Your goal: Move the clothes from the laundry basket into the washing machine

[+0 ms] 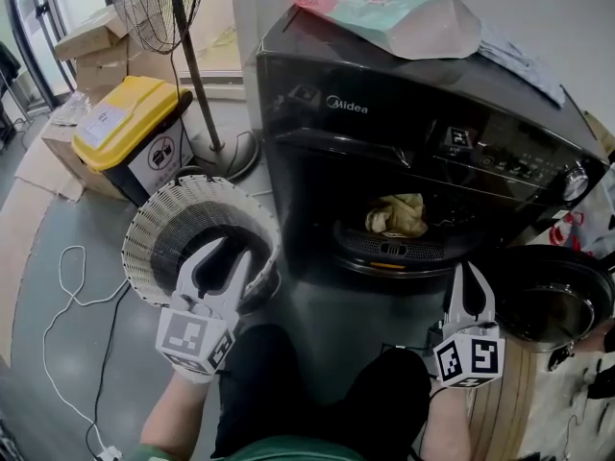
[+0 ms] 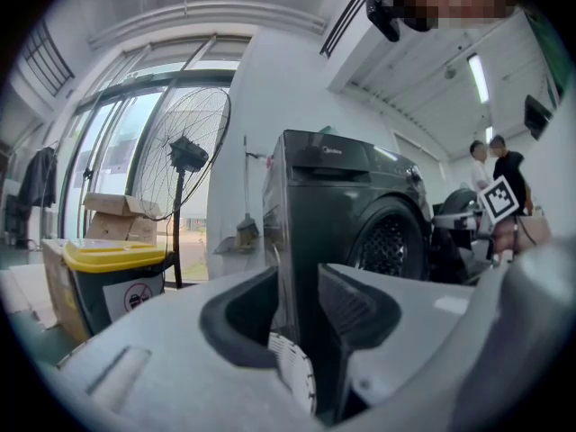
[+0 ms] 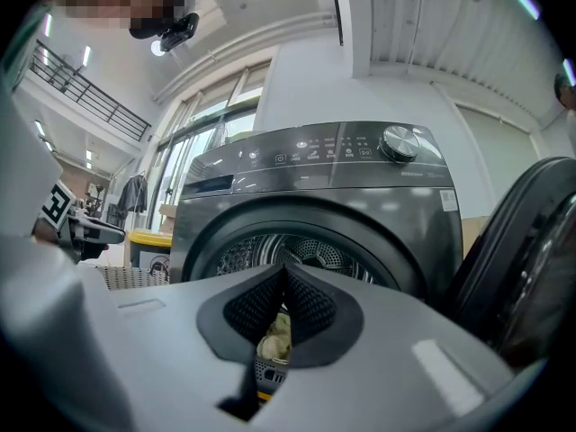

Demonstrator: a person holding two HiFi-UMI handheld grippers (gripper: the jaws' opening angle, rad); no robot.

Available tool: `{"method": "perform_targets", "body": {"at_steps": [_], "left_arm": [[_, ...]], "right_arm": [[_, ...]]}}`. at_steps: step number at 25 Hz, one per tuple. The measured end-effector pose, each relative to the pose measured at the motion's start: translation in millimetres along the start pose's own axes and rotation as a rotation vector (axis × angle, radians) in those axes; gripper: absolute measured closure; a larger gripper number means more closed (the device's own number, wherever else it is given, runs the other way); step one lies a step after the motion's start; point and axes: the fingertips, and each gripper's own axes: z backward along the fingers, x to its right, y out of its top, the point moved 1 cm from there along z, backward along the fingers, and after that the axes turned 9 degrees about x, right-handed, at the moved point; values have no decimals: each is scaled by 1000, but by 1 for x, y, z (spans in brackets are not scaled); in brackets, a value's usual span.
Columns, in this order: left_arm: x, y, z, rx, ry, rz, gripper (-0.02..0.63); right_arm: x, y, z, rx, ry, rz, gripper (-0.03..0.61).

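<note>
The dark washing machine stands with its round door swung open to the right. A yellowish cloth lies in the drum, and the same cloth shows behind my right jaws. The round white laundry basket sits on the floor left of the machine, its inside dark. My left gripper hangs over the basket, open with nothing between its jaws; the basket rim shows below my left gripper. My right gripper is shut and empty in front of the drum; my right gripper points at the opening.
A yellow-lidded bin and a standing fan are left of the machine. A detergent bag lies on the machine's top. Cardboard boxes sit at the far left, and a white cable runs over the floor.
</note>
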Motion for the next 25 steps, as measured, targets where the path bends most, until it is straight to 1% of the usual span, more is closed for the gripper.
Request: {"method": "perform_targets", "body": {"at_steps": [12, 25], "left_arm": [[4, 3, -1, -2, -2, -2, 477], [6, -2, -1, -17, 2, -7, 477]], "right_arm": [[3, 2, 3, 6, 9, 1, 577], [6, -4, 5, -11, 9, -6, 577]]}}
